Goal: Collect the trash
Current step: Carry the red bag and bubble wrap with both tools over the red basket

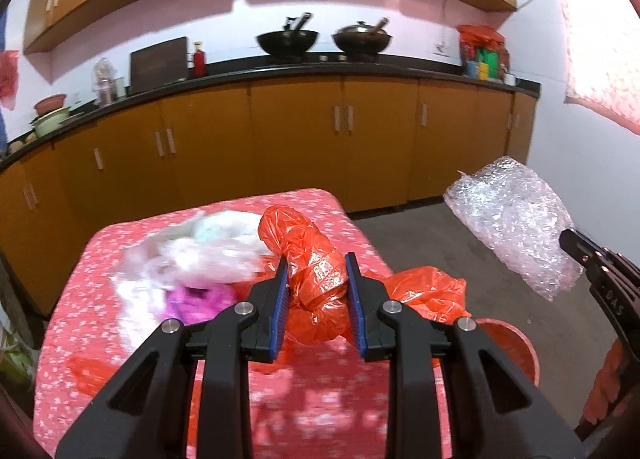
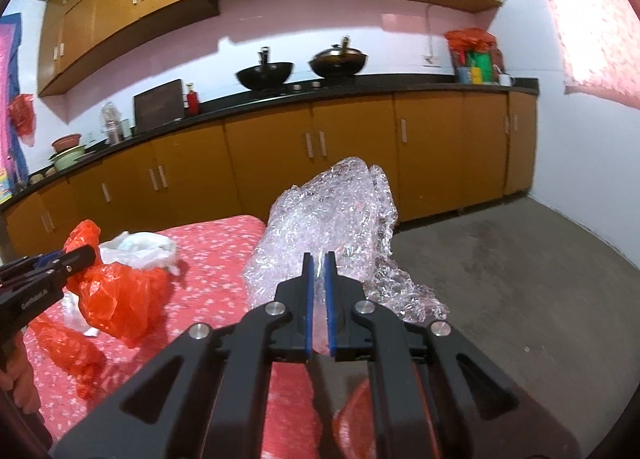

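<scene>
My left gripper (image 1: 316,271) is shut on a crumpled orange plastic bag (image 1: 320,259) and holds it above the red flowered table (image 1: 132,339); the bag also shows in the right wrist view (image 2: 116,295). White plastic trash (image 1: 192,251) and a purple scrap (image 1: 196,299) lie on the table behind it. My right gripper (image 2: 319,259) is shut on a sheet of clear bubble wrap (image 2: 332,219) and holds it in the air off the table's right edge; it shows in the left wrist view too (image 1: 516,223).
A red round bin (image 1: 512,343) stands on the floor beside the table's right edge, under the grippers. Orange kitchen cabinets (image 1: 296,139) with a black counter and two woks (image 1: 288,41) run along the far wall. Grey concrete floor (image 2: 520,279) lies to the right.
</scene>
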The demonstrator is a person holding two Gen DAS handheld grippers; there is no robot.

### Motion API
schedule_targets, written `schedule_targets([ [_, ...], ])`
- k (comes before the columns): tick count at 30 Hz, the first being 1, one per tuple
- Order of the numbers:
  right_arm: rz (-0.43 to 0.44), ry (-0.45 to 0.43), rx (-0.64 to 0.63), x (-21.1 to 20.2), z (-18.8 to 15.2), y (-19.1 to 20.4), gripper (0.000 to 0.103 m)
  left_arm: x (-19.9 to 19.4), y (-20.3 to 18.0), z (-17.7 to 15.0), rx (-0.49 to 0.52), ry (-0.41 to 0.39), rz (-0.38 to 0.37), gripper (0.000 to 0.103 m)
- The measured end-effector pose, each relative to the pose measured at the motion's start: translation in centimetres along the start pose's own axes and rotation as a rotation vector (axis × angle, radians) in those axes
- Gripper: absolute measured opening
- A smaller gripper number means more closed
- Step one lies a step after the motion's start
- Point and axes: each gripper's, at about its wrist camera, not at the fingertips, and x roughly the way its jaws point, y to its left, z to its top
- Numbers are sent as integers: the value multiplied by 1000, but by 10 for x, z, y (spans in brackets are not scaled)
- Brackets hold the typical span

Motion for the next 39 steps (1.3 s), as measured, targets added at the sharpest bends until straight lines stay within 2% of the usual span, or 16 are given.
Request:
schedule_targets([
  [13,-137,75,67,3,-39,-89,7,32,-108,-24,67,105,-173,27],
  [23,-208,187,98,12,-85,-139,7,61,-175,-55,158,211,-241,27],
  [30,-214,268,128,26,-118,-158,7,83,-203,-70,200,284,-239,27],
  [39,-210,343,164,49,-142,-165,7,110,-230,-87,251,383,-216,28],
])
